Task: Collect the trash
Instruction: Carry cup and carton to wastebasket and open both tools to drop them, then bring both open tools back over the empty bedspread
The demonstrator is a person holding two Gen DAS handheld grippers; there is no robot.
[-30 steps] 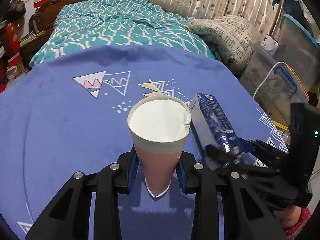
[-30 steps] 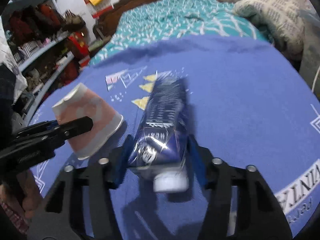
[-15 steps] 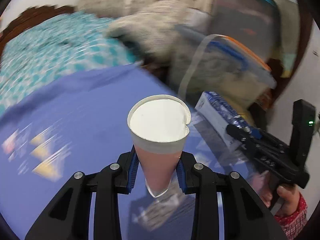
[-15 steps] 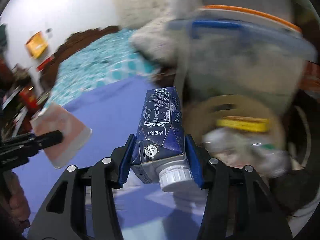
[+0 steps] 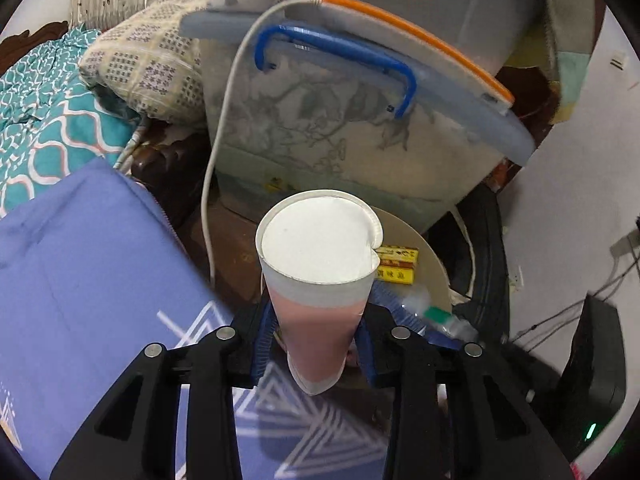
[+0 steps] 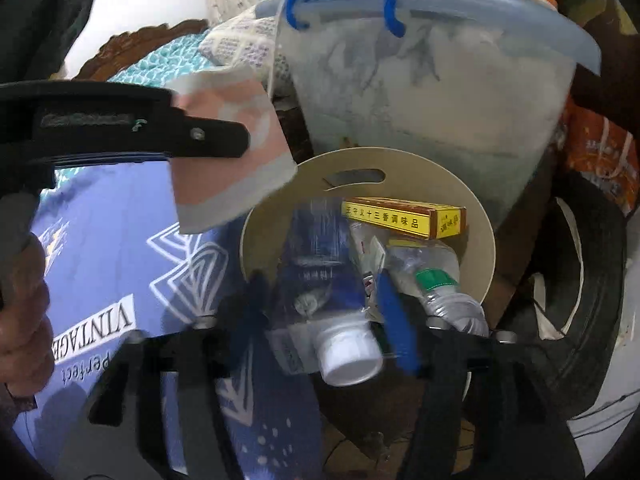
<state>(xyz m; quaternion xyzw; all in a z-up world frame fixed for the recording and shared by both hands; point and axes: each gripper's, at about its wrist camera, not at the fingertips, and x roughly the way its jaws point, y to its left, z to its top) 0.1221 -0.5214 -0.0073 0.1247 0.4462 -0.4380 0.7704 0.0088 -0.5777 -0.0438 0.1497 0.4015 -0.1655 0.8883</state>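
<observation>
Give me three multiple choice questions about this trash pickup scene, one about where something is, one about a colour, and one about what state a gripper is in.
1. Where is the yellow box?
A. in the round bin
B. on the bed
C. in the left gripper

2. What colour is the handle on the storage tub?
A. red
B. blue
C. green

3. What is the right gripper doing?
A. open, empty
B. shut on the paper cup
C. shut on the blue carton

Answers: 1 A, it lies inside the bin rim; 2 B, plainly blue; 3 C, the carton sits between its fingers.
</observation>
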